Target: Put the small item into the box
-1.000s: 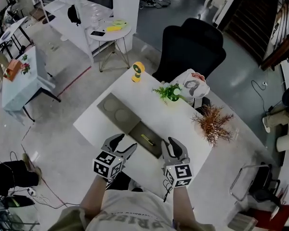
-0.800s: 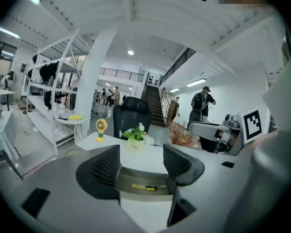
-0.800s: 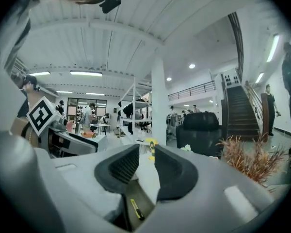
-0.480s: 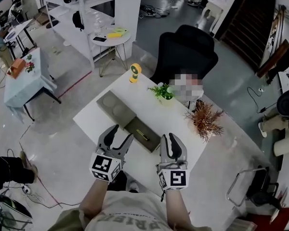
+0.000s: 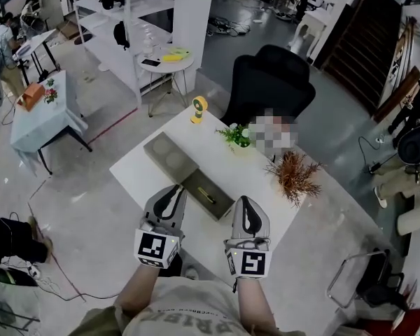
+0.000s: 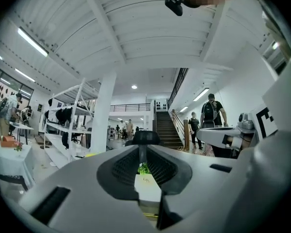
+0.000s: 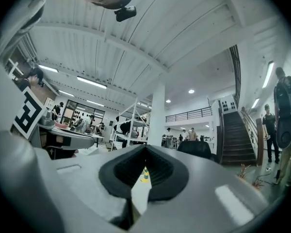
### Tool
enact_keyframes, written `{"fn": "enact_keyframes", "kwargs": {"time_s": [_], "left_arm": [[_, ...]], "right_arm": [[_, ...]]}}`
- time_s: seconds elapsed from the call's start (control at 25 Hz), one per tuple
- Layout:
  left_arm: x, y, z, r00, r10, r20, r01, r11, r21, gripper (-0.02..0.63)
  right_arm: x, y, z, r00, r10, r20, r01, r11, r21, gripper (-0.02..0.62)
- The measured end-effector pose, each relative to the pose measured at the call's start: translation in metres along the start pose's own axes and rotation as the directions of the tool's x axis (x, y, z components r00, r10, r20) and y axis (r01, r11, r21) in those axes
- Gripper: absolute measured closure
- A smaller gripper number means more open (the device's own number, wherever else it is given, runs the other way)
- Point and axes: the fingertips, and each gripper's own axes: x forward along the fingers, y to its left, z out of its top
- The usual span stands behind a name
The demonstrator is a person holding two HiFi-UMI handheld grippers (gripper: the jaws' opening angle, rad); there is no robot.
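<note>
From the head view, looking steeply down, a white tabletop [image 5: 136,173] carries an open grey box [image 5: 217,205] near its front edge, with the lid [image 5: 166,159] lying just beside it. The small item [image 5: 207,197], a thin yellow piece, lies inside the box. Farther back stand a yellow fan [image 5: 199,108], a green plant [image 5: 236,136] and a brown dried plant [image 5: 294,176], with a black chair [image 5: 269,82] behind the tabletop. The left gripper [image 5: 173,192] and right gripper [image 5: 244,203] are held side by side over the front edge, both apart from the box. The left gripper view shows its jaws just closed to a narrow slit, tips meeting, with nothing between them; the green plant and a strip of tabletop show through the gap. The right gripper view shows its jaws also just closed, fully together and empty, with a staircase [image 7: 230,140] beyond.
</note>
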Motion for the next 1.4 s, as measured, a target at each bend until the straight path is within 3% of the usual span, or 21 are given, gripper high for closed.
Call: {"fn": "enact_keyframes", "kwargs": {"time_s": [0.24, 0.52, 0.72, 0.88, 1.04, 1.16, 1.4], "left_arm": [[-0.009, -0.004, 0.008, 0.999, 0.028, 0.042, -0.029, 1.0, 0.008, 0.595], [-0.013, -0.008, 0.016, 0.997, 0.03, 0.073, -0.032, 0.999, 0.027, 0.595], [-0.015, -0.009, 0.024, 0.993, 0.05, 0.108, -0.052, 0.999, 0.01, 0.595], [-0.016, -0.011, 0.027, 0.991, 0.057, 0.125, -0.058, 0.998, 0.009, 0.595], [-0.016, -0.013, 0.031, 0.99, 0.06, 0.13, -0.062, 0.998, 0.015, 0.595], [-0.015, -0.011, 0.032, 0.989, 0.064, 0.132, -0.066, 0.998, 0.014, 0.595], [-0.016, -0.008, 0.029, 0.99, 0.068, 0.12, -0.073, 0.997, 0.033, 0.595]], "right_arm": [[-0.008, 0.0, 0.011, 1.0, -0.007, 0.024, 0.007, 1.0, -0.022, 0.594], [-0.009, 0.003, 0.024, 0.996, -0.022, 0.085, 0.022, 1.0, 0.004, 0.594], [-0.013, 0.004, 0.02, 0.998, -0.004, 0.064, 0.006, 0.999, -0.038, 0.594], [-0.01, 0.008, 0.03, 0.994, -0.005, 0.105, 0.005, 1.0, -0.001, 0.594], [-0.011, 0.009, 0.019, 0.999, 0.0, 0.042, 0.003, 0.997, -0.071, 0.597], [-0.009, 0.011, 0.021, 0.999, 0.009, 0.049, -0.005, 0.997, -0.078, 0.597], [-0.002, 0.016, 0.04, 0.991, -0.011, 0.13, 0.01, 1.0, 0.004, 0.597]]}}
